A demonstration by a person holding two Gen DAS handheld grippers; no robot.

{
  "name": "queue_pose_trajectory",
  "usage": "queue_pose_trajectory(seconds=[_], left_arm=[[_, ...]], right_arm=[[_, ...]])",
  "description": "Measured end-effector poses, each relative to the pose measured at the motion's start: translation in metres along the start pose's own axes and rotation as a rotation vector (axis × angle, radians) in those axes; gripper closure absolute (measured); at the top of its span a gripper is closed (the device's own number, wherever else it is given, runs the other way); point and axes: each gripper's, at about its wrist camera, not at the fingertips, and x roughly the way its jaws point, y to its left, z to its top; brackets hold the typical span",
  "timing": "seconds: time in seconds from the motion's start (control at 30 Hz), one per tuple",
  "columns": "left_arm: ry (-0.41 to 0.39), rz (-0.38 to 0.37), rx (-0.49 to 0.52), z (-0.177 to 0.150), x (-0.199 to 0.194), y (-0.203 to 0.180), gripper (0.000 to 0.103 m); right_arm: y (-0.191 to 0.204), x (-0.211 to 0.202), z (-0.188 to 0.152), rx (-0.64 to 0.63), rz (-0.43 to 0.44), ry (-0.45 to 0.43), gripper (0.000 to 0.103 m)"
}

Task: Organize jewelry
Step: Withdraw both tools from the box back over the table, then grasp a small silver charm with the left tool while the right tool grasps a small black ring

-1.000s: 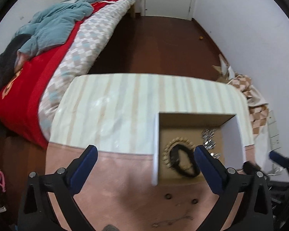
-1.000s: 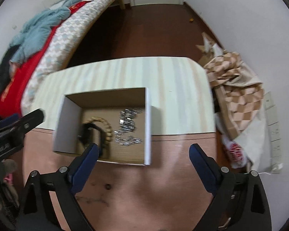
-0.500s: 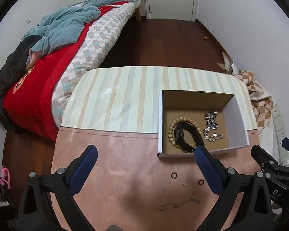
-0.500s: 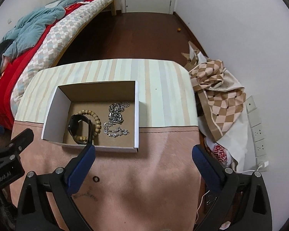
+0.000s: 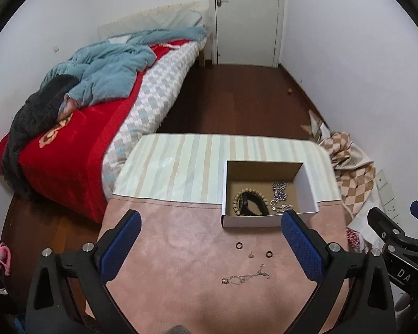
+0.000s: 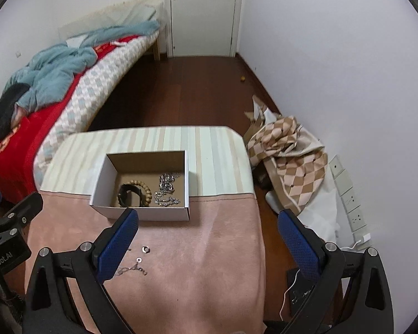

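Observation:
An open cardboard box point(image 5: 252, 220) point(image 6: 153, 215) stands on the table. It holds a bead bracelet point(image 5: 236, 200) point(image 6: 147, 190), a black band point(image 5: 249, 204) point(image 6: 127, 196) and a silver chain point(image 5: 279, 197) point(image 6: 165, 192). On the pink cloth in front lie two small rings point(image 5: 238, 245) point(image 5: 269, 254) point(image 6: 145, 249), a tiny stud point(image 5: 250, 255) and a thin chain point(image 5: 243, 277) point(image 6: 131, 269). My left gripper point(image 5: 210, 246) is open and empty above the cloth. My right gripper point(image 6: 207, 243) is open and empty, to the right of the loose pieces.
The table point(image 5: 181, 164) has a striped cloth at the back and pink cloth point(image 6: 209, 264) in front. A bed point(image 5: 97, 105) stands at the left. A checked blanket point(image 6: 289, 164) lies on the floor at the right, by wall sockets point(image 6: 348, 200).
Both grippers have pulled back and up from the box. The loose rings and thin chain now show fully in front of it. Both stay open.

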Motion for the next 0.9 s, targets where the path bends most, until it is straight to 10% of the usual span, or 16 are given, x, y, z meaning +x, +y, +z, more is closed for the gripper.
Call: queue_pose_trajectory(seconds=[0.4, 0.63, 0.77, 0.9], left_arm=[[-0.027, 0.031, -0.034, -0.011, -0.025, 0.01, 0.001], [0.159, 0.141, -0.046, -0.063, 0.048, 0.033, 0.001], [0.285, 0.174, -0.061, -0.093, 0.095, 0.049, 0.001], [0.337, 0.135, -0.061, -0.109, 0.12, 0.052, 0.001]], right_arm=[[-0.006, -0.026, -0.021, 0.049, 0.06, 0.002, 0.002], [0.011, 0.054, -0.078, 0.073, 0.215, 0.201, 0.003], [0.021, 0.108, -0.108, 0.092, 0.275, 0.3, 0.037], [0.023, 0.135, -0.119, 0.114, 0.265, 0.347, 0.041]])
